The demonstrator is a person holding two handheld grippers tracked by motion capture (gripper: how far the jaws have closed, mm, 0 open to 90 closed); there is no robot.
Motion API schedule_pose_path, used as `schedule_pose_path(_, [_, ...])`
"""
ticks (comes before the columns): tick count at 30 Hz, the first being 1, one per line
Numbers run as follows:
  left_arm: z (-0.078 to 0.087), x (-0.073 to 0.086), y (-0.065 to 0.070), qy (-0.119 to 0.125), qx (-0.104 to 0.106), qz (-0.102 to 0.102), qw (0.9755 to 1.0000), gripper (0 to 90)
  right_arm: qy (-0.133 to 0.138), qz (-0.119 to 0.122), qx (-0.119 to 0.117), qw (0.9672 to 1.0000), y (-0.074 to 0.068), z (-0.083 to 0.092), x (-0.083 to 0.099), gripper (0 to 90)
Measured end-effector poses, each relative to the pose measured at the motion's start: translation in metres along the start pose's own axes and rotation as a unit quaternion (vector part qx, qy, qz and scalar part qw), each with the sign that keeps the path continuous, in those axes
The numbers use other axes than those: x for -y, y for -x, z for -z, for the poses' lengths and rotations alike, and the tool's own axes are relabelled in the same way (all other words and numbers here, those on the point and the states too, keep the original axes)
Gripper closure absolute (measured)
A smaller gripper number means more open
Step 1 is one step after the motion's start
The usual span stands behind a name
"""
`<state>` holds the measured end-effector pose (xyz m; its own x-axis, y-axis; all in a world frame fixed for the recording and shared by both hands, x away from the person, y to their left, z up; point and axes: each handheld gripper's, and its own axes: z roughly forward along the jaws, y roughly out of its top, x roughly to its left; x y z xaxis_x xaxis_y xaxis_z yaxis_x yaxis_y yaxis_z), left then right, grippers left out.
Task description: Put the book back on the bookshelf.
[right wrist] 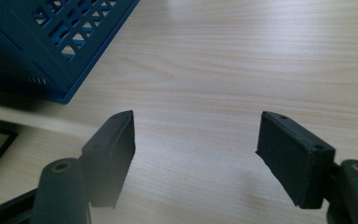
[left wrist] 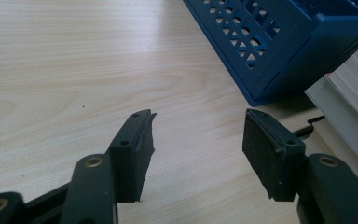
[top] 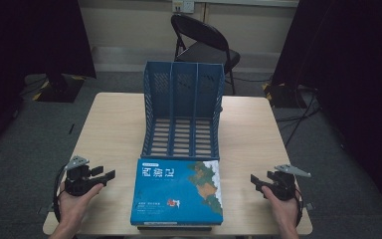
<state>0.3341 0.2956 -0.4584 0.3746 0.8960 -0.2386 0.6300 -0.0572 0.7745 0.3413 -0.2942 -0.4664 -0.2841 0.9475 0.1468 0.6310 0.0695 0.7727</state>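
A blue book (top: pixel 177 191) with white characters and a map picture on its cover lies flat on a small stack at the table's near edge. Behind it stands a blue plastic file rack (top: pixel 183 112) with three slots, its open side toward the book. My left gripper (top: pixel 108 176) rests left of the book, open, jaws pointing right with bare wood between them (left wrist: pixel 198 135). My right gripper (top: pixel 255 180) sits right of the book, open and empty (right wrist: pixel 196 144). The rack's corner (left wrist: pixel 279 51) and the stack's page edges (left wrist: pixel 354 93) show in the left gripper view.
The wooden table (top: pixel 114 124) has bare room on both sides of the rack. A black folding chair (top: pixel 204 45) stands behind the table's far edge. Dark curtains hang at both sides, and cables lie on the floor at the right.
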Motion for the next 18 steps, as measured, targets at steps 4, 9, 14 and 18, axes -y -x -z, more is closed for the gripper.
schedule_pose_path(4, [0.000,-0.001,0.002,-0.008,0.000,0.009,0.9999,42.0,0.000,0.008,-0.011,0.9999,-0.002,0.000,0.000,32.2])
schedule_pose_path(9, [0.000,-0.003,0.007,-0.011,0.009,0.009,0.9999,39.2,-0.003,0.025,-0.013,0.9996,-0.008,-0.002,-0.001,33.5])
schedule_pose_path(14, [0.001,-0.003,0.013,-0.013,0.005,-0.001,0.9999,37.8,-0.011,0.034,-0.025,0.9990,-0.016,-0.005,-0.001,34.7])
schedule_pose_path(18, [0.005,-0.005,0.015,-0.017,0.018,-0.008,0.9997,39.7,-0.002,0.040,-0.049,0.9980,-0.020,-0.002,-0.003,39.6])
